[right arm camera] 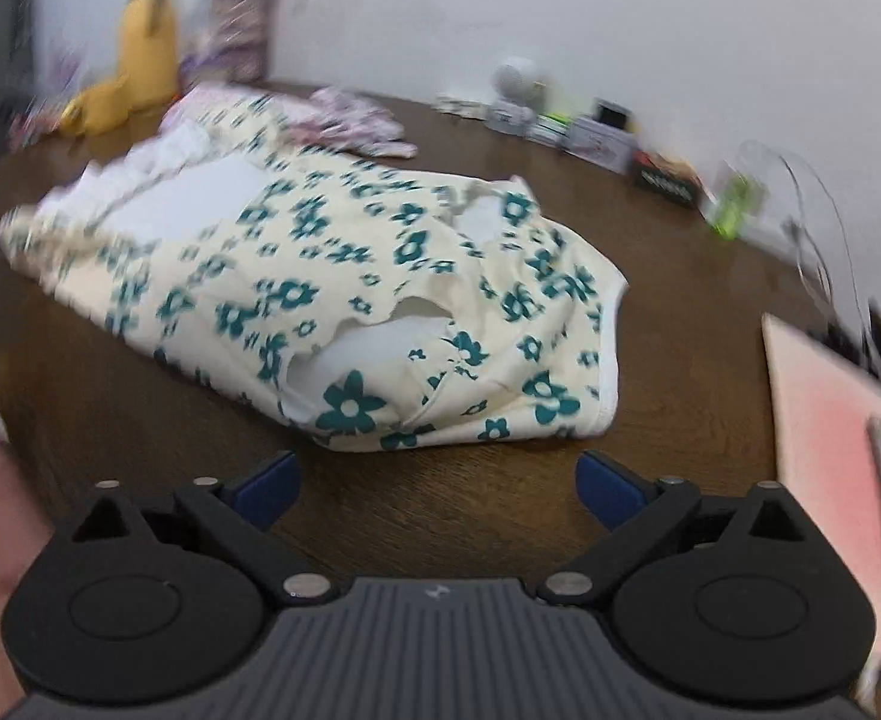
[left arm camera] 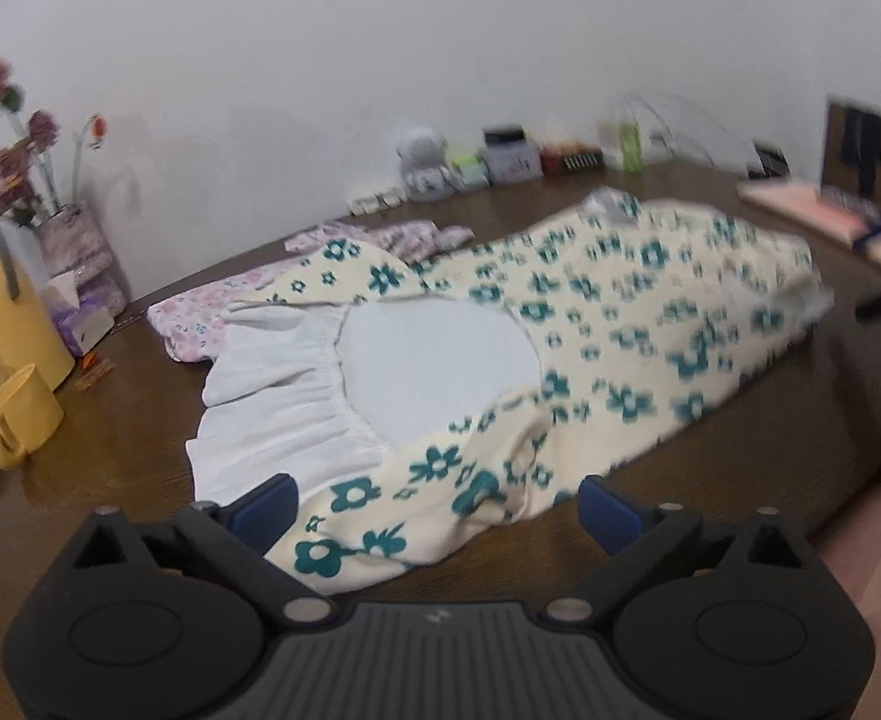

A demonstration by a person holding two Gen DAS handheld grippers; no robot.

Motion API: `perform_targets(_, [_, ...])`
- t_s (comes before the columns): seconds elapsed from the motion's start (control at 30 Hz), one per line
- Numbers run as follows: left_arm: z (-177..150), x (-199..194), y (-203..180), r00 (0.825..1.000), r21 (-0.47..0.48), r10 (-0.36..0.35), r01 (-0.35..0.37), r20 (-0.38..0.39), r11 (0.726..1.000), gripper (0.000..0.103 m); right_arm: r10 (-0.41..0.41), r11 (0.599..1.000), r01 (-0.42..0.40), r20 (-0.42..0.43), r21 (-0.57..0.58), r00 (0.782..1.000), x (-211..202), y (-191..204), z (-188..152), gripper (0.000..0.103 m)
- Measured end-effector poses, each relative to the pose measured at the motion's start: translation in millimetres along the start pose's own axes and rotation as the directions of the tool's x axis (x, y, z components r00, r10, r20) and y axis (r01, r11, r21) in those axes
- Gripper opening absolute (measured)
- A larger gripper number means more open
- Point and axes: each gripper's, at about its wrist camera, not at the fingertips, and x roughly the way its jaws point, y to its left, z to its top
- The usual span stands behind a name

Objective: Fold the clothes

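A cream garment with teal flowers (left arm camera: 608,330) lies spread on the dark wooden table (left arm camera: 140,420), its white lining and gathered white waistband (left arm camera: 296,408) showing at the near end. My left gripper (left arm camera: 434,510) is open, its blue pads either side of the garment's near corner, which lies between the fingers. In the right wrist view the same garment (right arm camera: 332,276) lies crumpled ahead. My right gripper (right arm camera: 434,483) is open and empty just short of the garment's near edge.
A pink floral garment (left arm camera: 212,306) lies behind the cream one. A yellow jug (left arm camera: 2,324), yellow mug (left arm camera: 17,417), tissue box and flower vase (left arm camera: 74,240) stand at the left. Small boxes and a toy (left arm camera: 422,162) line the wall. A pink book (right arm camera: 830,450) lies at the right.
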Motion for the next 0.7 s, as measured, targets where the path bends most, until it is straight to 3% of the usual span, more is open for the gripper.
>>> perform_targets(0.07, [0,3,-4,1.0,0.078,0.004,-0.002,-0.029,0.997,0.091,0.004,0.98,0.002,0.031,-0.197,0.999,0,8,1,0.096])
perform_targets(0.17, [1,7,-7,0.999,0.172,-0.001,0.01,-0.053,0.985,0.084,0.016,0.898,0.001,0.036,-0.44,0.999,3,19,5,0.092])
perform_targets(0.3, [7,11,-9,0.997,0.277,-0.037,0.054,-0.067,0.959,0.071,0.071,0.842,-0.112,-0.097,-0.527,0.993,17,18,26,0.067])
perform_targets(0.4, [10,17,-12,0.993,0.354,-0.049,0.084,-0.106,0.932,0.057,0.084,0.795,-0.162,-0.158,-0.584,0.984,26,19,35,0.064])
perform_targets(0.5, [12,23,-12,0.984,0.4,-0.081,0.139,-0.159,0.906,0.041,0.101,0.748,-0.212,-0.207,-0.629,0.973,33,22,40,0.053])
perform_targets(0.7, [16,30,-15,0.977,0.487,-0.084,0.17,-0.194,0.857,0.034,0.119,0.725,-0.245,-0.234,-0.643,0.965,45,21,45,0.042])
